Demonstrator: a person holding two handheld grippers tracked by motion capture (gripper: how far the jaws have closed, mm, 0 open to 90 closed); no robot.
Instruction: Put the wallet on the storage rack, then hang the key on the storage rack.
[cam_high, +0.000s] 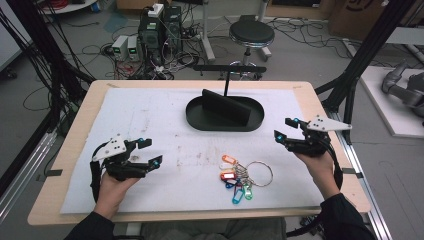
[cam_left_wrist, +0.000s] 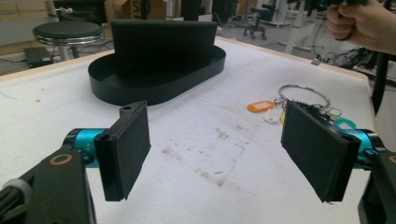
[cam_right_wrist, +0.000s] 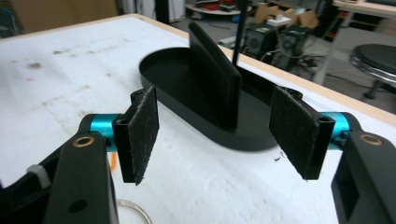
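From above, the person holds a gripper in each hand over the white mat (cam_high: 150, 120) that covers the table (cam_high: 75, 130). The left gripper (cam_high: 148, 152) sits near the mat's left front, its jaws spread apart with nothing between them. The right gripper (cam_high: 286, 128) is at the mat's right side, jaws likewise parted and empty. Between the two, nearer the front edge, lies the key ring (cam_high: 259, 173) with its bunch of coloured tags (cam_high: 234, 177): orange, white, red, blue, green and cyan, fanned out to the ring's left. It lies flat on the mat, well apart from both grippers and closer to the right one. Farther back at the middle stands the black oval tray (cam_high: 225, 122) with an upright black panel (cam_high: 225, 107) in it. A stool (cam_high: 251, 34) stands on the floor beyond the table.

In the left gripper view, the two pads (cam_left_wrist: 128, 149) are wide apart over the stained mat, gripping nothing. The key ring (cam_left_wrist: 304, 95) shows just behind the right-hand pad, with an orange tag (cam_left_wrist: 261, 106) beside it. The tray (cam_left_wrist: 154, 86) is farther off, and the person's other hand (cam_left_wrist: 362, 23) is at the top right.

In the right gripper view, the pads (cam_right_wrist: 142, 133) are released too, with the tray (cam_right_wrist: 187, 100) and its panel (cam_right_wrist: 212, 77) framed between them. A sliver of the key ring (cam_right_wrist: 133, 210) curves at the bottom edge.
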